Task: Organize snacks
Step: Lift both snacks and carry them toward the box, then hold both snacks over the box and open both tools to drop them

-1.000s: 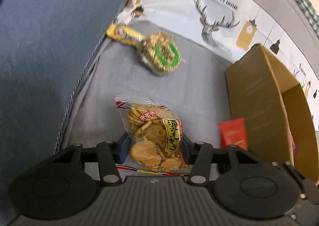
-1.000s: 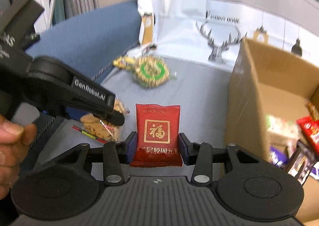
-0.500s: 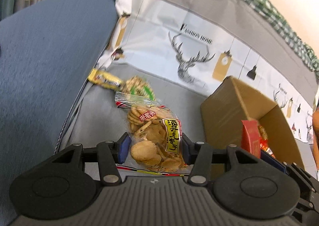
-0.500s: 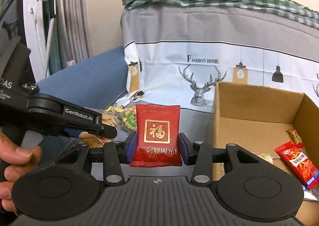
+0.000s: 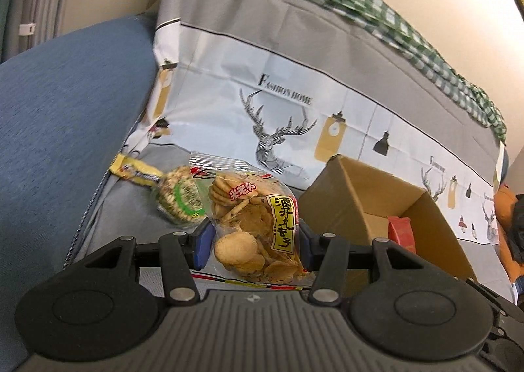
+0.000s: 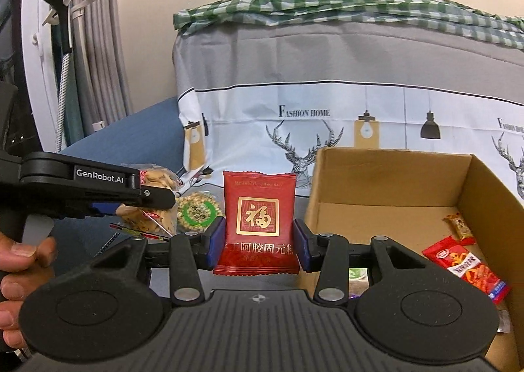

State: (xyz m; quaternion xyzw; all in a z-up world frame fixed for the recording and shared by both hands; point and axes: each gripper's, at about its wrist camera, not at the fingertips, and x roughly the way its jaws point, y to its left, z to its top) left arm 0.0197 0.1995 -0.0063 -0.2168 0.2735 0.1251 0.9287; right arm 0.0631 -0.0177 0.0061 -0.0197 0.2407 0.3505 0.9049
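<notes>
Two snacks are in hand at once: the left gripper (image 5: 250, 242) is clamped on a clear cracker bag (image 5: 253, 224), the right gripper (image 6: 258, 239) on a red packet (image 6: 258, 221), both held in the air beside the open box (image 6: 386, 182). The step looks like the carry to the box, which already holds a few snacks. Next, each load needs to clear the box's near wall and hang over its floor before the jaws let go. A round green-labelled pack (image 5: 180, 198) and a yellow bar (image 5: 136, 170) lie on the grey cover, awaiting collection.
</notes>
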